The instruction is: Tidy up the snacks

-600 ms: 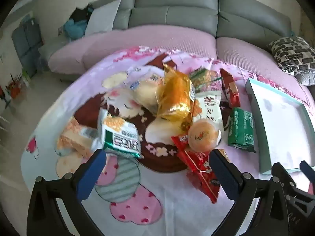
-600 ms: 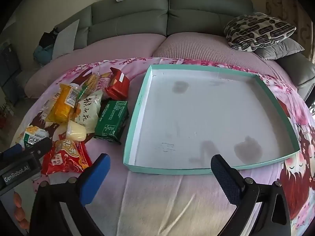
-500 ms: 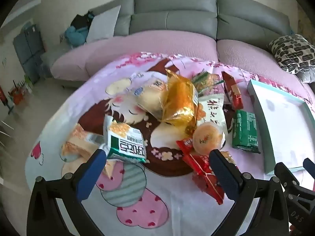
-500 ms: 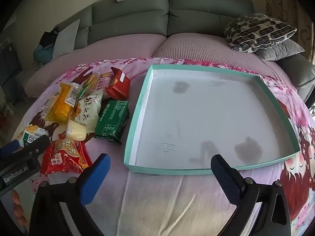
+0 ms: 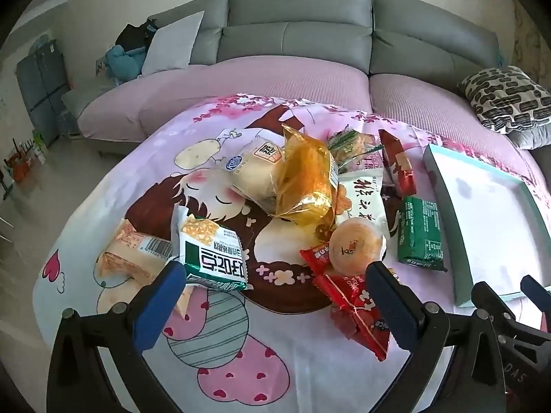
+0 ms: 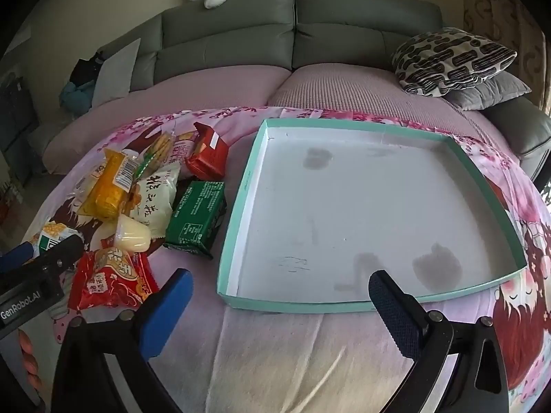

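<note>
Snacks sit in a loose pile on the pink cartoon-print cloth covering the table, all left of the teal-rimmed tray, none inside it. Green packet lies flat just beside the tray's left wall, long axis roughly parallel to that wall. Red box sits farther back, near the tray's far-left corner, tilted on one edge. Yellow foil bag stands propped on top of the pile, long axis running away from the camera, leaning on a pale bun pack. White packet with black characters runs lengthwise front to back, with a round orange-yellow jelly cup lying on its near end. Red crinkled bag is the nearest item, long axis diagonal toward the lower right in the left wrist view. Green-and-white cracker pack lies off to the left, overlapping a pale wafer pack. Left tongs are wide apart, nothing between them, hovering over the near edge of the pile. Right tongs are also wide apart and empty, over the tray's near rim. Grey sofa behind.
</note>
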